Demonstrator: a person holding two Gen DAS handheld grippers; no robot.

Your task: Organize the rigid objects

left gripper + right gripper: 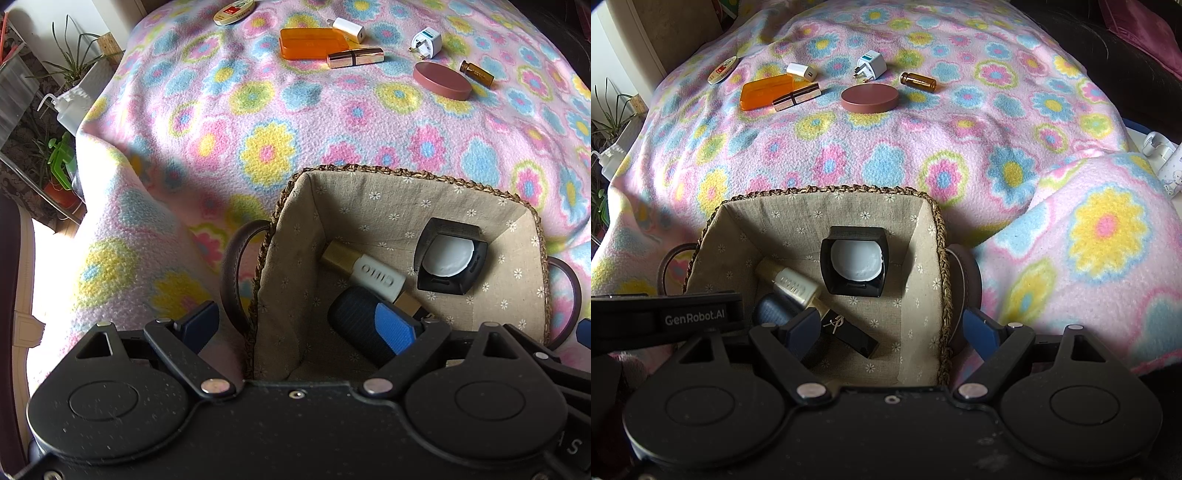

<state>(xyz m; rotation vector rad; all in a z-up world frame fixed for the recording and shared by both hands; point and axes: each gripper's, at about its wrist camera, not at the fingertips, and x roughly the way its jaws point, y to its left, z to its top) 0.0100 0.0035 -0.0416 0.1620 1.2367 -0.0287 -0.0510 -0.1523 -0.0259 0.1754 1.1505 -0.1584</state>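
Currently both of your claws hang over the lined basket (pixel 934 236), which sits on the flowered blanket (pixel 886 147). Your left claw (pixel 303 328) is spread wide and grips nothing; one finger stands outside the basket's left wall, the other inside it above a dark ribbed case (pixel 354 317). Your right claw (pixel 894 328) is likewise spread wide and empty, straddling the basket's right wall.

Inside the basket lie the ribbed case, a white-and-gold tube (pixel 792 282), a black lipstick box (pixel 849 332) and a black square compact (pixel 855 260).

Beyond the basket, well apart from it, the loose items remain: an orange case (pixel 764 94) with a rose-gold lipstick (pixel 796 96) touching it, a white charger (pixel 801 71), a white travel plug (pixel 871 65), a round pink compact (pixel 870 97), an amber vial (pixel 918 81) and, farthest left, a round tin (pixel 723 70).

Handling, as judged: all look light and stiff.
- The lipstick and vial would likely roll; close across their short width, mid-length.
- The vial looks like glass; squeeze gently.
- The pink compact is flat and smooth; pinch across its rim.
- The plug's prongs jut out; grip its body.
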